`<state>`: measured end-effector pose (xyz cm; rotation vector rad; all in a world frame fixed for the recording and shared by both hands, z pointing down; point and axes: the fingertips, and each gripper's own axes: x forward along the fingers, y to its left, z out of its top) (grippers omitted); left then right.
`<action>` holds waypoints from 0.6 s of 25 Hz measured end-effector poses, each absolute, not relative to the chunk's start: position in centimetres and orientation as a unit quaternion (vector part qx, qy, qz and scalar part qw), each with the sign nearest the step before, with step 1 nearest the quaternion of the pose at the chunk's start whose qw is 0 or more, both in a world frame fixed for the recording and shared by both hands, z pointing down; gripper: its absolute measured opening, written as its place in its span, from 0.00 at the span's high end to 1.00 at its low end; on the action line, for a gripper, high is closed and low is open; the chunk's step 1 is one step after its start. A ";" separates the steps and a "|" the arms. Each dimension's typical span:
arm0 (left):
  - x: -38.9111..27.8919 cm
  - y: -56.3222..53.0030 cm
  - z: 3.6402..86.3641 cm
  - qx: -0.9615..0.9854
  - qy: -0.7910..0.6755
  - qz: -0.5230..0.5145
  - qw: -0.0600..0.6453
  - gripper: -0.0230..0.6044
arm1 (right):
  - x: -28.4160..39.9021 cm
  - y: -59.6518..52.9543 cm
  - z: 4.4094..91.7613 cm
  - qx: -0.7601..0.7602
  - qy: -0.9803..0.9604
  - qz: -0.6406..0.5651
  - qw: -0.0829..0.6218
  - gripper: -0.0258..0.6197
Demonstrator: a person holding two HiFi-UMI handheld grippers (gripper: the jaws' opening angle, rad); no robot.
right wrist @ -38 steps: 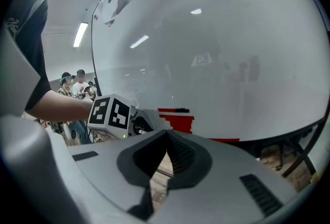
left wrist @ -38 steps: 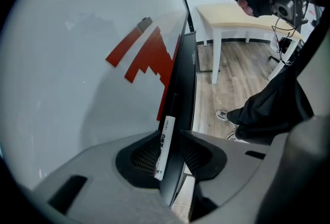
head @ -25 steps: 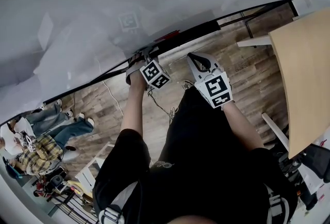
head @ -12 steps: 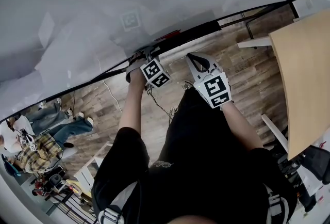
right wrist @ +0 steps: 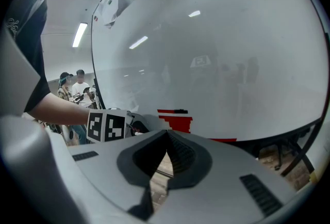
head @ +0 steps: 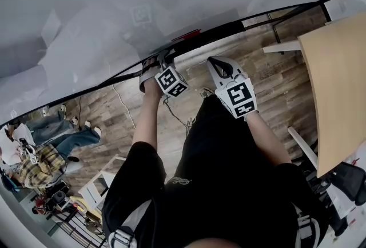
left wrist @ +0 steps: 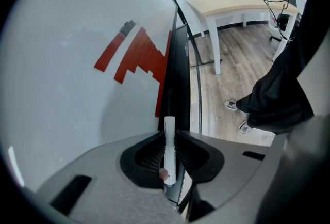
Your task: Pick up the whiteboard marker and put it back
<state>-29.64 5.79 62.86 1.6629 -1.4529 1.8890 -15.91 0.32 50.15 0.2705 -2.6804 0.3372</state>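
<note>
Whiteboard (head: 86, 18) and its dark tray (head: 223, 30) fill the head view, where my left gripper (head: 162, 60) meets the tray edge and my right gripper (head: 216, 65) hangs just beside it. Left gripper view: my jaws have just been closing and now pinch the white whiteboard marker (left wrist: 169, 127) by its barrel, lined up along the tray beside red scribbles (left wrist: 139, 58); I judge the pickup made, the return pending. Right gripper view: jaws pressed together, nothing between them.

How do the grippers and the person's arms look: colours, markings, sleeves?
The left gripper and right gripper are light grey with black ribbed pads; each carries a white cube with black square markers. The person wears a black short-sleeved shirt.
</note>
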 end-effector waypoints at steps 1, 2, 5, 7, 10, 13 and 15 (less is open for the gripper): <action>-29.7 5.8 62.8 0.568 -0.501 0.642 0.116 0.86 | -15.9 0.4 50.2 0.097 -0.965 0.122 0.212 0.96; -29.6 5.8 62.7 0.568 -0.507 0.638 0.115 0.86 | -15.9 0.5 50.2 0.097 -0.964 0.122 0.214 0.96; -29.6 5.9 62.4 0.570 -0.523 0.623 0.116 0.86 | -15.8 0.8 50.3 0.096 -0.963 0.122 0.218 0.96; -29.5 6.1 62.2 0.571 -0.529 0.617 0.117 0.86 | -15.8 1.1 50.2 0.096 -0.964 0.122 0.217 0.96; -29.2 6.2 61.8 0.574 -0.537 0.607 0.116 0.86 | -15.8 1.3 50.5 0.096 -0.963 0.120 0.219 0.96; -29.2 6.1 60.6 0.576 -0.556 0.588 0.117 0.86 | -16.0 1.7 50.2 0.095 -0.964 0.116 0.218 0.96; -29.3 6.1 59.5 0.577 -0.573 0.570 0.119 0.86 | -16.2 2.1 50.0 0.092 -0.965 0.113 0.220 0.96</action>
